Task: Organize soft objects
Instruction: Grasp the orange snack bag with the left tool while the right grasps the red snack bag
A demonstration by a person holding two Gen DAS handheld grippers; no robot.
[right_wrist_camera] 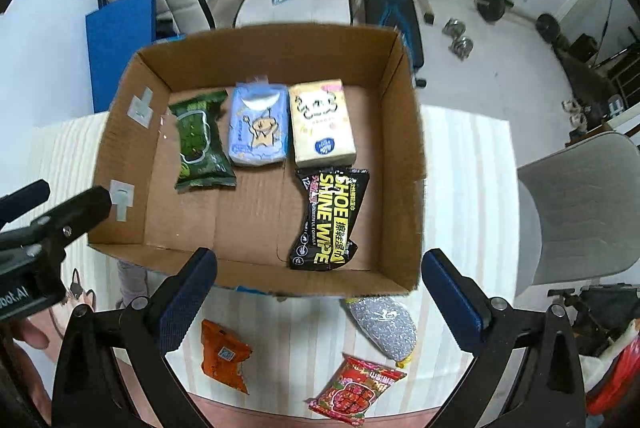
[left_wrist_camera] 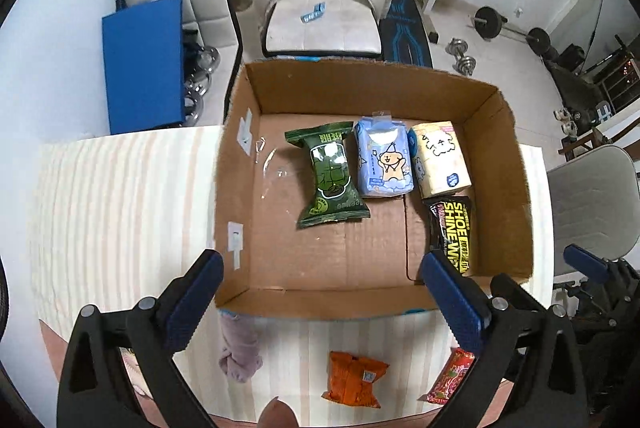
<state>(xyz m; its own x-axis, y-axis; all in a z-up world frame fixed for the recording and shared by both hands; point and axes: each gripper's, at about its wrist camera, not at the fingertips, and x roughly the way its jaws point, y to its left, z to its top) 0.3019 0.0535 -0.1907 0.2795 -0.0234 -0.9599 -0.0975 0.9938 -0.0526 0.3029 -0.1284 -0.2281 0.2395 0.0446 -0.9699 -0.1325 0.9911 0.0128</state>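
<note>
An open cardboard box [left_wrist_camera: 236,164] [right_wrist_camera: 404,132] stands on the striped table. In it lie a green pack [left_wrist_camera: 330,176] [right_wrist_camera: 200,140], a blue tissue pack [left_wrist_camera: 384,158] [right_wrist_camera: 258,126], a cream tissue pack [left_wrist_camera: 440,158] [right_wrist_camera: 322,124] and a black shoe-wipe pack [left_wrist_camera: 454,228] [right_wrist_camera: 330,218]. In front of the box lie an orange pack [left_wrist_camera: 352,380] [right_wrist_camera: 224,356], a red pack [left_wrist_camera: 452,376] [right_wrist_camera: 354,390], a silver pouch [right_wrist_camera: 384,324] and a lilac soft item [left_wrist_camera: 240,348]. My left gripper [left_wrist_camera: 320,292] and right gripper [right_wrist_camera: 320,292] are both open and empty above the box's near edge.
A white chair [left_wrist_camera: 324,20] with a puffy jacket stands behind the box. A blue panel [left_wrist_camera: 144,64] leans at the left. A grey chair [right_wrist_camera: 580,212] stands at the right. Weights [left_wrist_camera: 464,58] lie on the floor.
</note>
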